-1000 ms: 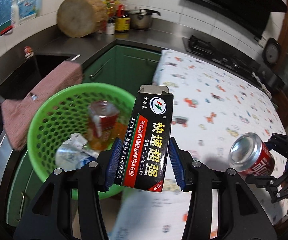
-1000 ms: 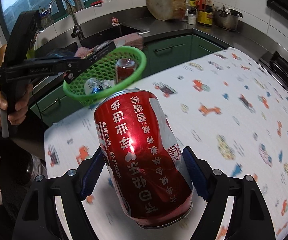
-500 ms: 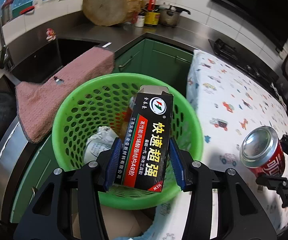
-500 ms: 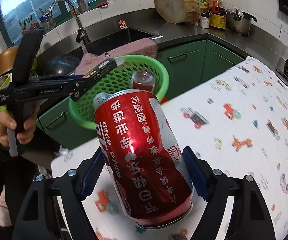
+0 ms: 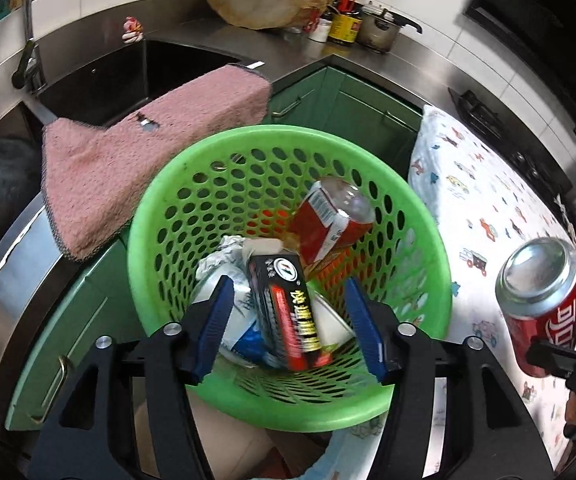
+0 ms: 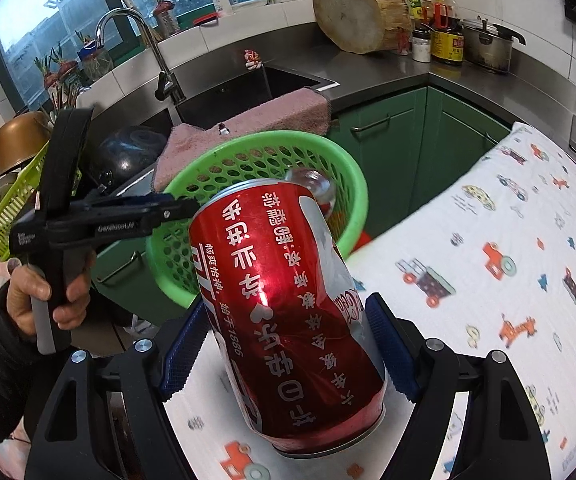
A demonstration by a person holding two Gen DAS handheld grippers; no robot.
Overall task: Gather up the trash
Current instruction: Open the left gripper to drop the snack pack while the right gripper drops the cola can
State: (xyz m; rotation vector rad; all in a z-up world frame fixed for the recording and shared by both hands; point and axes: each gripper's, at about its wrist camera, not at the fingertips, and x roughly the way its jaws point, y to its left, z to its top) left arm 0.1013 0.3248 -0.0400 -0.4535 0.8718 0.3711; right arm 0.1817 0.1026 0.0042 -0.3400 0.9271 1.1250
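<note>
My left gripper [image 5: 292, 320] hangs over the green basket [image 5: 428, 264], its jaws opening. The black glue box [image 5: 283, 312] lies loose below them inside the basket, free of the pads, on crumpled white wrappers [image 5: 223, 256] beside a red can [image 5: 328, 220]. My right gripper [image 6: 283, 340] is shut on a dented red soda can [image 6: 283, 300], held above the patterned tablecloth [image 6: 488, 280] just right of the basket [image 6: 352, 184]. In the right wrist view the left gripper [image 6: 179, 208] reaches over the basket's near rim, gripped by a hand [image 6: 47, 296].
A pink towel [image 5: 135, 152] drapes over the counter edge by the sink [image 6: 239, 96]. Green cabinets [image 6: 400, 148] stand behind the basket. A wooden block [image 6: 360, 12], bottles and a pot [image 6: 484, 44] stand on the back counter. A stove [image 5: 484, 112] lies beyond the table.
The left gripper moved further over the basket, opened and let the glue box drop in. The right gripper carried the soda can closer to the basket.
</note>
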